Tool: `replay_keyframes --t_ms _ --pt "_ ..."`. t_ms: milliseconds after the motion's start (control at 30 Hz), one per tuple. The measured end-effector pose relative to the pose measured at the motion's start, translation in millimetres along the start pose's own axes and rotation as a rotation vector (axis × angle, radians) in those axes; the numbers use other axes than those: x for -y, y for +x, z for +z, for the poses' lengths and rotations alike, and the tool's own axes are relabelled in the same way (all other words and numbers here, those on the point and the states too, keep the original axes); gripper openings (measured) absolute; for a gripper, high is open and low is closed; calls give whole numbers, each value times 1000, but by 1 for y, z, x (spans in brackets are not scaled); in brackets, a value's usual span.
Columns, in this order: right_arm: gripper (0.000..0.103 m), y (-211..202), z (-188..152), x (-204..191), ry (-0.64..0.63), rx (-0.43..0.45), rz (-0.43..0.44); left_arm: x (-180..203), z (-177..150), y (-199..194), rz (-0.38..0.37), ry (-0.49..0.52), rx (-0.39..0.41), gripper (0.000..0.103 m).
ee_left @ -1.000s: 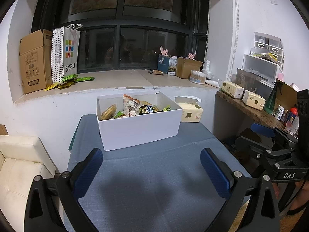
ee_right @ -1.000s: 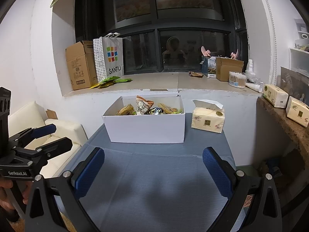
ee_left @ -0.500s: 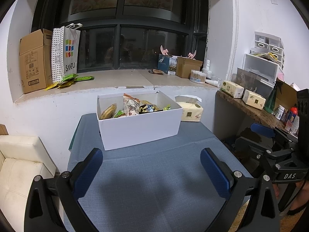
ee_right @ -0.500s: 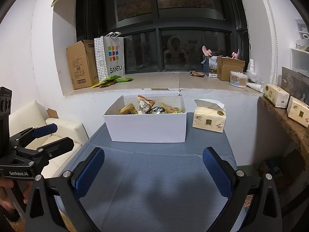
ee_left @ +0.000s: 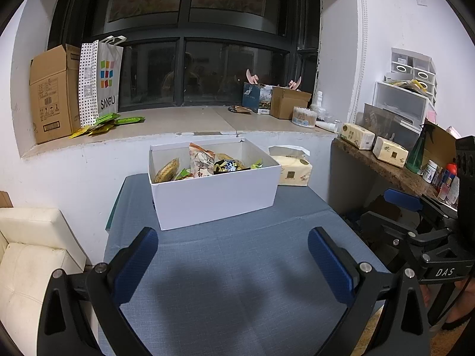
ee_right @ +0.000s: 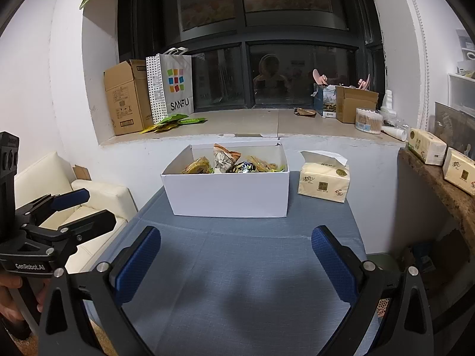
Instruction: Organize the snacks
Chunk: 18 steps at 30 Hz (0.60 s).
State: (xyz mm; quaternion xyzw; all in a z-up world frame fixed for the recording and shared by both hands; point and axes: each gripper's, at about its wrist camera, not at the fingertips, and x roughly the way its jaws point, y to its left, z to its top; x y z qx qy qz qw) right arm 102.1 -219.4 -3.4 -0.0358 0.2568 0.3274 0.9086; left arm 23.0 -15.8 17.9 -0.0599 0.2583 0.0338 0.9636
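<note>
A white box (ee_left: 213, 190) sits toward the far end of the blue-grey tabletop (ee_left: 237, 267), and the snacks (ee_left: 202, 164) are all inside it: a tall patterned packet standing up near the middle, a yellowish one leaning at the box's left end, a dark wrapper and some green ones toward its right. On the near side of the box the cloth lies bare, with no packet on it. Both tools hover over that bare stretch, well short of the box; the left gripper (ee_left: 233, 259) and the right gripper (ee_right: 236, 259) each have their jaws spread wide with nothing between them. From where I stand this fits two readings: the snacks gathered into the box and the hands drawn back, or a jumbled box waiting to be sorted out. I can't settle which, so I won't guess at the next reach; any move on the packets would mean coming in over the box's near wall from above. That near wall hides the lower part of every packet, so how many there are and how they are stacked is unclear, and their labels are too small to read. Just right of the box lies a tissue pack (ee_right: 323, 182), and loose green sachets (ee_left: 104, 123) lie on the windowsill behind it; whether those count as snacks, I cannot tell.
</note>
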Motion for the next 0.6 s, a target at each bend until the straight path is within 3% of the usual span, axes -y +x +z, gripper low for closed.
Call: replay_keyframes --t_ms 600 --pt "103 -1 0 -1 -2 -2 1 -4 1 1 -23 -12 -4 103"
